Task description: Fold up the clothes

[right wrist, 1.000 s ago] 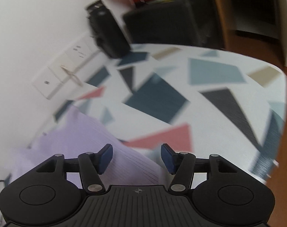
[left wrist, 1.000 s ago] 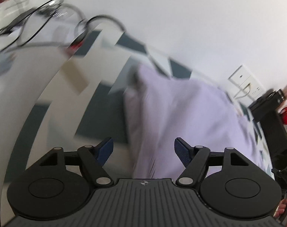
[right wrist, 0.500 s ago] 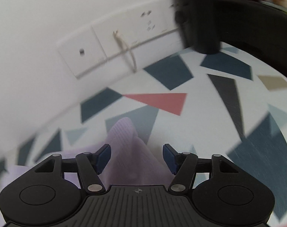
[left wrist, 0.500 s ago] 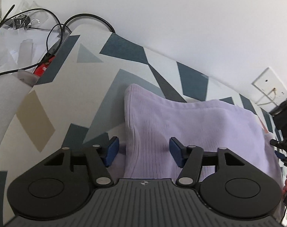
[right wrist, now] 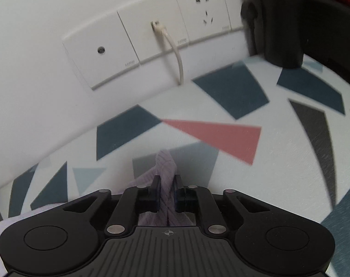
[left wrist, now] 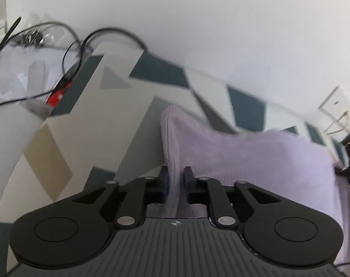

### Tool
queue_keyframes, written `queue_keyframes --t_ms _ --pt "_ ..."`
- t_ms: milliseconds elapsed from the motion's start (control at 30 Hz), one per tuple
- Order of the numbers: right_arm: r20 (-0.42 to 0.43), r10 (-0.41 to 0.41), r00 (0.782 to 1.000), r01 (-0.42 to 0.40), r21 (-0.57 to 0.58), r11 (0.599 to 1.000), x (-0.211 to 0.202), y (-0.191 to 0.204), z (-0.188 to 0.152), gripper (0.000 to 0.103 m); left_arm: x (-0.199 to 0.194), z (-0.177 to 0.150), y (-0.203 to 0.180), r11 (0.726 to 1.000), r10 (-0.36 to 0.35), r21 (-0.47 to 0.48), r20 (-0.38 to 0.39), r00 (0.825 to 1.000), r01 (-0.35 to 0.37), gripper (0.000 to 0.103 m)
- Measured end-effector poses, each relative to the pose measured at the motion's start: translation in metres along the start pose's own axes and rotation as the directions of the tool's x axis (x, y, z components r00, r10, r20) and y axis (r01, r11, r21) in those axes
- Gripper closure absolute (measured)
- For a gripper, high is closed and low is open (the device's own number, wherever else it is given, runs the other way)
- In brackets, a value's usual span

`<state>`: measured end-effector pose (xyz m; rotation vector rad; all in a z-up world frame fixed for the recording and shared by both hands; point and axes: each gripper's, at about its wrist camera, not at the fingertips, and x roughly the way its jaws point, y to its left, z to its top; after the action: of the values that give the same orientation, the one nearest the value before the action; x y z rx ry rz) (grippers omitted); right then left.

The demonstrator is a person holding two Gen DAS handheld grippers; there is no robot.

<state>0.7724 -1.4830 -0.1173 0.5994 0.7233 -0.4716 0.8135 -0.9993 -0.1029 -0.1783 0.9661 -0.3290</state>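
Note:
A lilac ribbed garment [left wrist: 255,157] lies on a table covered with a cloth of coloured triangles [left wrist: 119,115]. In the left wrist view my left gripper [left wrist: 176,173] is closing its jaws on the garment's raised left edge, which the pads pinch between them. In the right wrist view my right gripper [right wrist: 167,182] is closing too. A bunched corner of the garment [right wrist: 165,164] is squeezed between its pads and pokes out ahead of the fingertips. The patterned tablecloth [right wrist: 278,161] stretches beyond.
Black cables and clear plastic bags [left wrist: 36,46] lie off the table's left end, by a small red object [left wrist: 57,97]. A white wall runs close behind the table, with socket plates [right wrist: 152,39] and a white cord [right wrist: 175,53]. A black box [right wrist: 281,23] stands at the far right.
Both grippers came down onto the garment and narrowed their jaws. The left one now pinches the left edge, the right one the corner near the wall sockets.

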Motion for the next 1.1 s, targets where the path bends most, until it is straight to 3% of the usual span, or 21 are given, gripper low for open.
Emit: queue_keyframes --t_ms 33,67,133,167,233,300,367,500,567,633,767,1000,1100 --pt "0.005 0.000 1.000 -0.001 0.025 1.000 -0.002 -0.002 0.000 0.054 -0.001 0.001 0.002 1.000 0.008 -0.011 -0.007 1.000 -0.008 0.051" --pt "0.018 0.013 1.000 -0.014 0.063 0.998 -0.008 -0.005 0.000 0.042 -0.006 0.002 0.004 1.000 0.002 -0.019 -0.011 1.000 -0.002 0.030" --pt "0.044 0.048 0.998 -0.053 0.114 0.992 -0.028 -0.013 -0.003 0.007 -0.021 0.001 0.006 0.999 -0.038 -0.008 -0.021 0.999 0.038 0.021" --pt "0.054 0.071 0.996 -0.077 0.121 0.990 -0.042 -0.018 -0.009 0.000 -0.031 -0.002 0.007 0.999 -0.049 0.012 -0.031 0.998 0.050 0.015" --pt "0.075 0.115 0.991 -0.124 0.134 0.983 -0.069 -0.027 -0.019 0.001 -0.048 -0.008 0.007 0.996 -0.071 0.051 -0.053 0.996 0.074 0.005" --pt "0.096 0.159 0.983 -0.172 0.147 0.974 -0.096 -0.036 -0.029 0.001 -0.055 -0.019 0.008 0.991 -0.095 0.085 -0.100 0.990 0.104 0.003" --pt "0.038 0.186 0.982 -0.190 0.167 0.967 -0.109 -0.047 -0.047 0.001 -0.053 -0.030 0.008 0.988 -0.085 0.113 -0.160 0.983 0.104 0.003" --pt "0.002 0.104 0.995 -0.102 0.223 0.970 -0.126 -0.069 -0.089 0.001 -0.036 -0.048 0.003 0.988 -0.029 0.143 -0.238 0.971 0.064 0.000" --pt "-0.025 0.069 0.997 -0.061 0.236 0.970 -0.127 -0.080 -0.103 0.001 -0.024 -0.052 0.003 0.991 -0.044 0.109 -0.284 0.958 0.077 0.000" --pt "-0.032 0.072 0.997 -0.065 0.180 0.982 -0.129 -0.081 -0.109 0.001 -0.020 -0.052 0.000 0.991 -0.035 0.111 -0.291 0.956 0.070 0.000" --pt "-0.122 0.076 0.990 -0.069 0.056 0.996 -0.127 -0.072 -0.106 0.001 -0.016 -0.055 -0.004 0.990 -0.027 0.123 -0.285 0.958 0.065 0.000" --pt "-0.147 0.049 0.988 -0.053 -0.019 0.998 -0.118 -0.058 -0.100 0.001 -0.022 -0.065 -0.002 0.989 -0.049 0.128 -0.212 0.976 0.077 0.000" --pt "-0.184 0.094 0.978 -0.109 -0.073 0.991 -0.111 -0.048 -0.097 0.001 -0.022 -0.066 -0.003 0.989 -0.051 0.130 -0.202 0.978 0.078 0.000"
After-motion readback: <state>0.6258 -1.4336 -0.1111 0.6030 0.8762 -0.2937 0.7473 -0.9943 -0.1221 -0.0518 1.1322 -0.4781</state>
